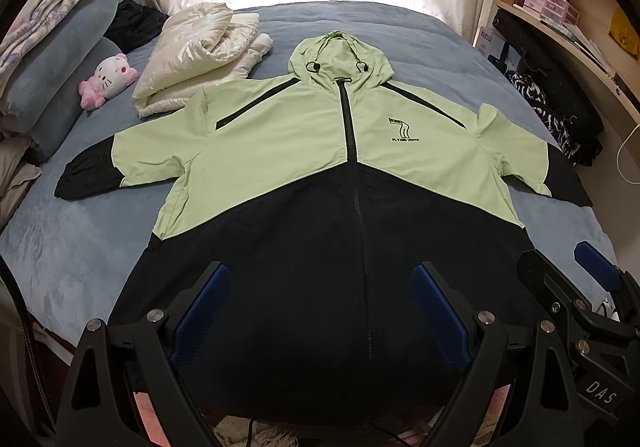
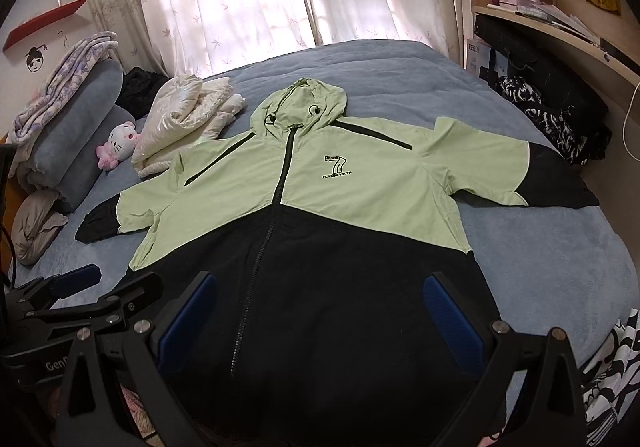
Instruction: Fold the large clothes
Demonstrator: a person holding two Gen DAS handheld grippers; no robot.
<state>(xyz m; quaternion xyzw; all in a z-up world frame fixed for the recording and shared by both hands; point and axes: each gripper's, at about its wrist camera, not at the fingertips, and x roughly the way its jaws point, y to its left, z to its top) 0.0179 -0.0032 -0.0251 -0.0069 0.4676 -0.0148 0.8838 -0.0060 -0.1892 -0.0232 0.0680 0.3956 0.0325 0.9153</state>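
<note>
A light green and black hooded zip jacket (image 1: 280, 151) lies flat, face up, on the blue-grey bed (image 1: 72, 247), sleeves spread to both sides, hood at the far end. It also shows in the right wrist view (image 2: 360, 199). My left gripper (image 1: 320, 279) is open and empty, held above the black hem near the bed's front edge. My right gripper (image 2: 320, 287) is open and empty, beside it over the hem. The right gripper also shows at the right of the left wrist view (image 1: 560, 263).
A folded cream puffy jacket (image 1: 200, 55) and a pink-white plush cat (image 1: 108, 79) lie at the far left. Pillows and a folded blanket (image 1: 52, 59) are stacked at the left edge. Black and patterned clothes (image 1: 548, 107) lie at the right by wooden shelves (image 1: 580, 7). Curtains hang behind.
</note>
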